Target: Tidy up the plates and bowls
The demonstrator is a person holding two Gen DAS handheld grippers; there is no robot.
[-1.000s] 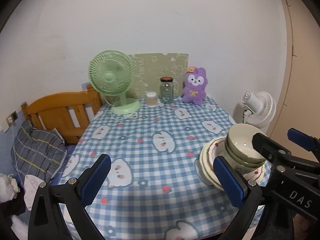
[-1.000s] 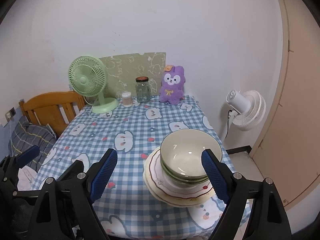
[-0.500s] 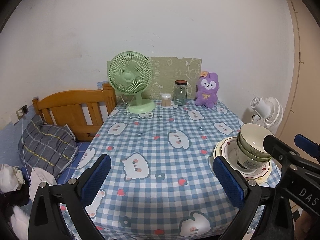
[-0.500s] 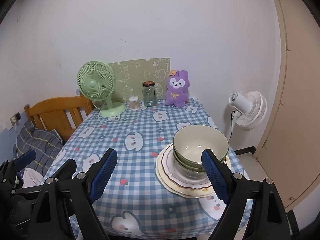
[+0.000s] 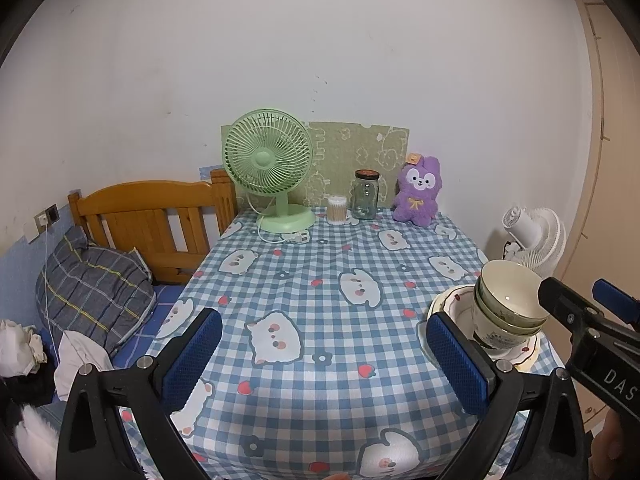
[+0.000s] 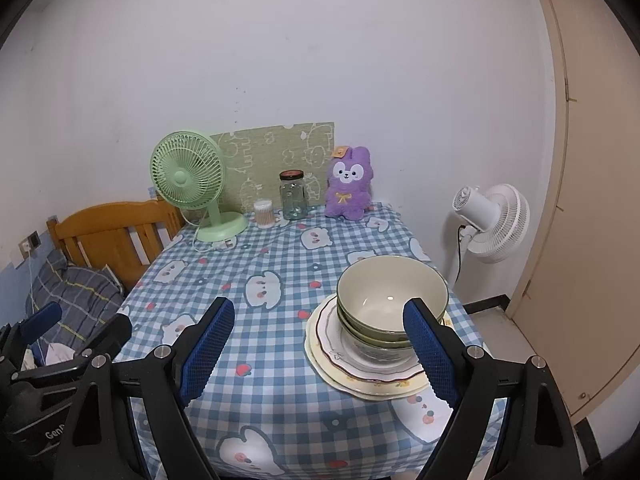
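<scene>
Several green bowls (image 6: 390, 304) sit nested on a stack of patterned plates (image 6: 360, 364) at the near right of the checked table (image 6: 272, 280). The same bowls (image 5: 508, 300) and plates (image 5: 444, 304) appear at the right in the left wrist view. My right gripper (image 6: 320, 356) is open, held back from the table's front edge, with its right finger in front of the bowls. My left gripper (image 5: 320, 360) is open too, over the near middle of the table (image 5: 320, 288), empty. The right gripper's black frame (image 5: 592, 340) shows beside the bowls.
Along the back wall stand a green fan (image 6: 188, 176), a cotton swab box (image 6: 264, 213), a glass jar (image 6: 294, 196) and a purple plush rabbit (image 6: 348, 184). A wooden bed frame (image 5: 148, 216) with a pillow lies left. A white floor fan (image 6: 492, 220) stands right.
Both grippers have pulled back and away from the table, so the table and the stack look smaller and farther. The stack has not moved. Both stay open.
</scene>
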